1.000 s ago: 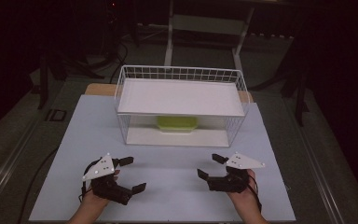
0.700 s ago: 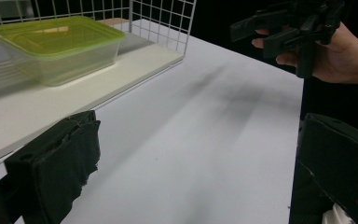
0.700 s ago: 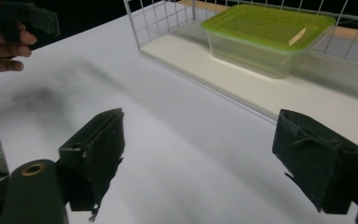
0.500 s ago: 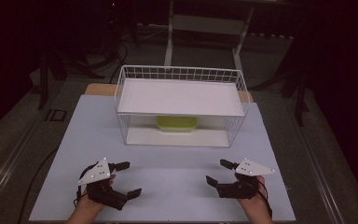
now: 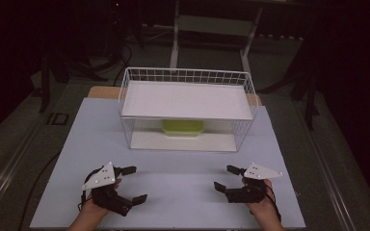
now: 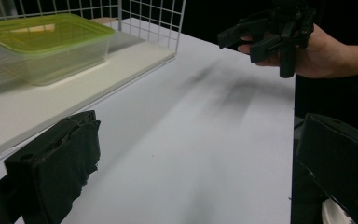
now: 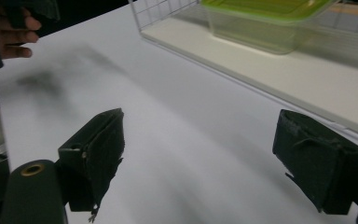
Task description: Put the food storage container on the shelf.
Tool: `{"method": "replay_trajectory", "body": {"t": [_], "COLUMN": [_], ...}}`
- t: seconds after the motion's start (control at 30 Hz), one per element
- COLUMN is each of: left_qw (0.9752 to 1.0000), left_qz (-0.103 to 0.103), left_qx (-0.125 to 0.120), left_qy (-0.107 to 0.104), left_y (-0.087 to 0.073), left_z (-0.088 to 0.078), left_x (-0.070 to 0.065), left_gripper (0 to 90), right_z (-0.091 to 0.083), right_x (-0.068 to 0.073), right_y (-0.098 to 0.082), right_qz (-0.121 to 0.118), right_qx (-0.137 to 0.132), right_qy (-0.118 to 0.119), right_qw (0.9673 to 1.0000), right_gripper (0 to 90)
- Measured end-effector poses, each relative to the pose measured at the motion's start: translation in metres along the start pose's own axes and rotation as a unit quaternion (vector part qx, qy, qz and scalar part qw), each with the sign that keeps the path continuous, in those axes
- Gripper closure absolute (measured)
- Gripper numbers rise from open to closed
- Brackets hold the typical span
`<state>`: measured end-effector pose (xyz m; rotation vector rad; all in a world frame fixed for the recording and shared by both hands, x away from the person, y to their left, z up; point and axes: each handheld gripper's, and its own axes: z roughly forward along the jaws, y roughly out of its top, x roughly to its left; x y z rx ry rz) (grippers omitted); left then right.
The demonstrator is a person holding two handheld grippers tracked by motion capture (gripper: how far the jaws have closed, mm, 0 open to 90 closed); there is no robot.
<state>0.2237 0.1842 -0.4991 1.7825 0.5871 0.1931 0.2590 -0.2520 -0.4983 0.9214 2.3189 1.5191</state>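
The green-lidded container (image 5: 183, 127) stands on the lower white board of the wire rack (image 5: 188, 77), under the rack's upper white shelf (image 5: 187, 99), a little toward the left of the middle of the rack and toward its back. Its long axis runs across the rack, parallel to the open front edge that faces the person. Both hand-held grippers are at the near edge of the surface (image 5: 173, 163), well apart from the rack, and both hold nothing. The left hand-held gripper (image 5: 131, 184) has its jaws wide apart and points to the right and a little forward; the right hand-held gripper (image 5: 225, 178) also has its jaws wide apart and points to the left and a little forward, so the two face each other across the bare middle of the surface. From the rack, the left one lies in front of the rack's left corner and the right one in front of its right part. The container is forward of both and between them. I judge that the left one is slightly nearer, but the difference is small. In the left gripper view the container (image 6: 44, 44) appears at the upper left, beyond the left jaw; in the right gripper view the container (image 7: 270, 21) appears at the top, toward the right. To reach it, I think either gripper must first turn toward the open front of the rack and then go in low, under the upper shelf.
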Motion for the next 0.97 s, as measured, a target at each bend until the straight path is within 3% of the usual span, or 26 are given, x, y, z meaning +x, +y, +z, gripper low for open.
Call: {"method": "replay_trajectory", "body": {"t": [0.07, 0.13, 0.2, 0.6, 0.97], "left_qw": [1.0, 0.9999, 0.9998, 0.9996, 0.9995], "left_qz": [-0.005, -0.014, -0.02, -0.025, -0.031], "left_qx": [0.0, -0.002, -0.002, -0.008, -0.004], "left_qy": [0.001, 0.003, 0.005, 0.01, 0.007], "left_y": [-0.001, -0.003, -0.004, -0.006, -0.007], "left_z": [-0.001, -0.002, -0.002, -0.002, 0.0], "left_x": [0.003, 0.006, 0.009, 0.013, 0.012], "left_gripper": [0.1, 0.1, 0.1, 0.1, 0.1], "right_z": [0.0, 0.001, 0.001, 0.005, 0.007], "right_x": [-0.002, -0.006, -0.007, -0.004, -0.006], "right_y": [-0.001, -0.003, -0.004, -0.004, -0.005], "right_qz": [-0.002, 0.012, 0.007, -0.014, 0.0], "right_qx": [-0.003, 0.001, 0.003, 0.002, 0.009], "right_qy": [0.001, 0.011, 0.009, 0.02, 0.029], "right_qw": [1.0, 0.9999, 0.9999, 0.9997, 0.9995], "right_gripper": [16.5, 16.7, 16.8, 16.8, 16.3]}}
